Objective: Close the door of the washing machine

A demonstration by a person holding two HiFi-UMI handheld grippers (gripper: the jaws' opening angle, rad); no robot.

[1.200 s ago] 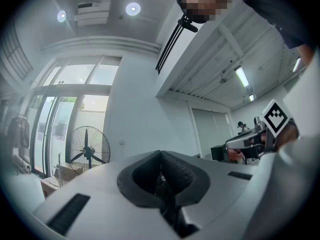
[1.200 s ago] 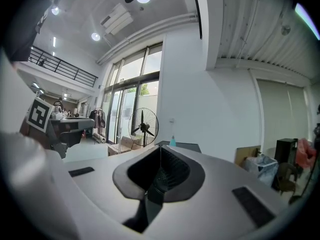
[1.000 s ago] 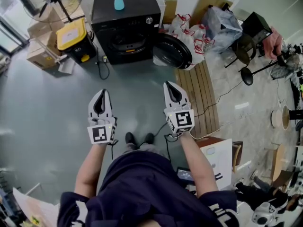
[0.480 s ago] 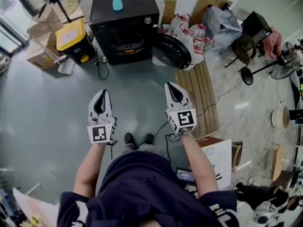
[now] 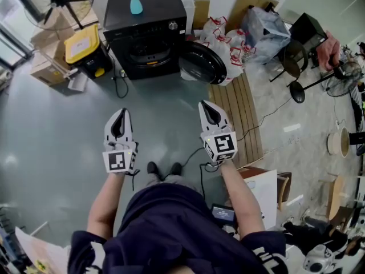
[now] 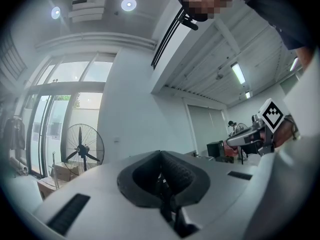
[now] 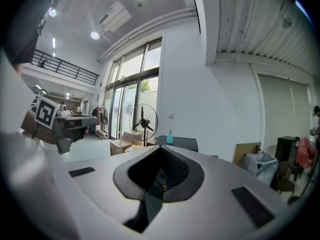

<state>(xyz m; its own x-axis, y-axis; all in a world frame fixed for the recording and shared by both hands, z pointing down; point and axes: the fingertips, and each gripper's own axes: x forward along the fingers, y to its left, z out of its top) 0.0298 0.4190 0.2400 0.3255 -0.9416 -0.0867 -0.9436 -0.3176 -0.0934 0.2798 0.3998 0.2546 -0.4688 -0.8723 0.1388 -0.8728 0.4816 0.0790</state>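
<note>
The washing machine was a black front-loading box standing upright at the far side of the room, its top flat and dark and its front face turned toward the near side, with a silver knob at the upper right of that face. Its round door, black with a glossy dark window, stood swung wide open on the machine's right, leaving the circular drum opening uncovered

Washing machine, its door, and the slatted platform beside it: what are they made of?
The washing machine looks like black painted metal or plastic, smooth with a dull sheen. Its open door seems glossy dark glass or plastic, since it catches highlights. The slatted platform looks like bare wood: brown parallel boards.
</note>
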